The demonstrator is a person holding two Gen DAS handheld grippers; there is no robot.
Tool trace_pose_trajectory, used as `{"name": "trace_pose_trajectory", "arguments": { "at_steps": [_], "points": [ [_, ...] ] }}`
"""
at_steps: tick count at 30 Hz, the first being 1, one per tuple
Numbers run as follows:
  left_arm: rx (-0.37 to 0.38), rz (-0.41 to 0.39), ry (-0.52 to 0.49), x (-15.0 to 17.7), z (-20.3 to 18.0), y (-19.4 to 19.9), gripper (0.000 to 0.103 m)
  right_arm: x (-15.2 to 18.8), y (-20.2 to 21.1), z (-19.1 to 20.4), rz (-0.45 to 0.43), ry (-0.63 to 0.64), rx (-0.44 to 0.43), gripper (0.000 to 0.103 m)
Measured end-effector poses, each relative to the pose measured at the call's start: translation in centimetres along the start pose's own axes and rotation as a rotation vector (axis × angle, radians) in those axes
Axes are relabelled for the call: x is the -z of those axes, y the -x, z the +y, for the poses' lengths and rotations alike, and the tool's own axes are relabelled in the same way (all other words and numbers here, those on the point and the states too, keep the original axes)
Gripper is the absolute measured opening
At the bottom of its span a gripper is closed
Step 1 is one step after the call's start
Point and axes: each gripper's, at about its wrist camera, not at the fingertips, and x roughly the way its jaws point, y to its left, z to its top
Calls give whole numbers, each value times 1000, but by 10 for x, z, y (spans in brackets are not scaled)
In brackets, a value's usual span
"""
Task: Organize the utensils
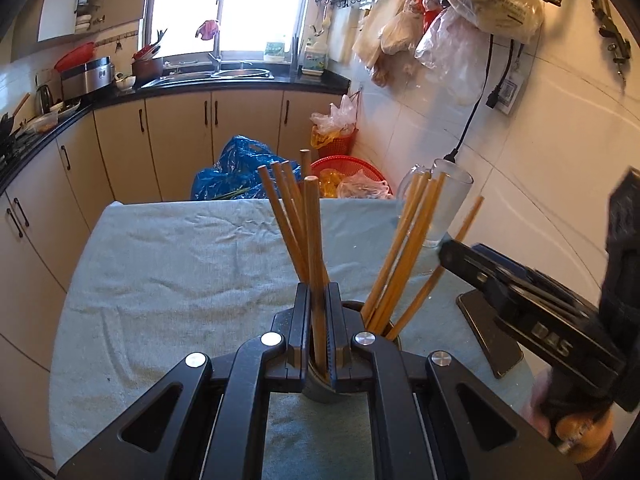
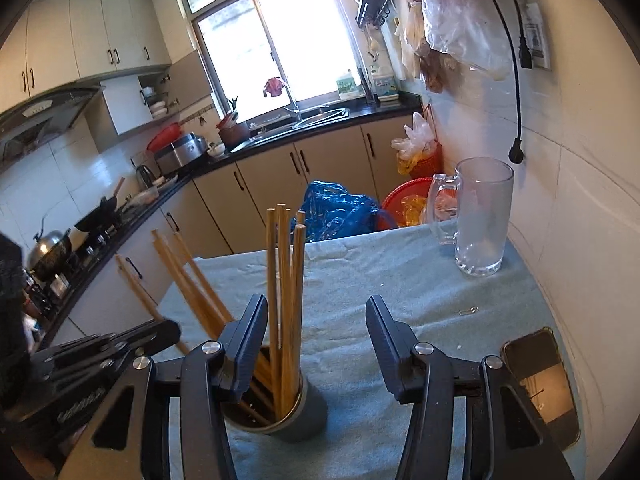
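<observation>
A grey cylindrical holder (image 2: 298, 420) stands on the cloth-covered table and holds several wooden chopsticks (image 2: 285, 280). In the left wrist view my left gripper (image 1: 319, 320) is shut on one upright chopstick (image 1: 314, 248) just above the holder (image 1: 320, 390); other chopsticks (image 1: 404, 248) lean right in it. My right gripper (image 2: 316, 336) is open and empty, with its left finger by the holder's rim. It shows at the right of the left wrist view (image 1: 448, 254).
A glass mug (image 2: 482, 220) stands at the table's far right near the tiled wall. A dark phone (image 2: 540, 380) lies at the right edge. Beyond the table are a blue bag (image 2: 336, 210), red baskets (image 2: 404, 208) and kitchen counters.
</observation>
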Motion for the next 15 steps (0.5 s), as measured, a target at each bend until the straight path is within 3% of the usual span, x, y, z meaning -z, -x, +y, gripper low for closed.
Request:
{"name": "trace_pose_trajectory", "arguments": {
  "at_steps": [2,4,5,15],
  "points": [
    [4,2,-1,-1,-2,0,6,-3,-8,0,9,9,5,41],
    [6,1,-2,-2,-3,0,6,-5,-13,-1,28,8,-19,13],
    [11,1,1,-3,-2,1,6,-7,-15,-1,36,4,-35,9],
    [-2,-7,18,-5,1,1,7,-8,-10,14,12,61,-43,9]
  ]
}}
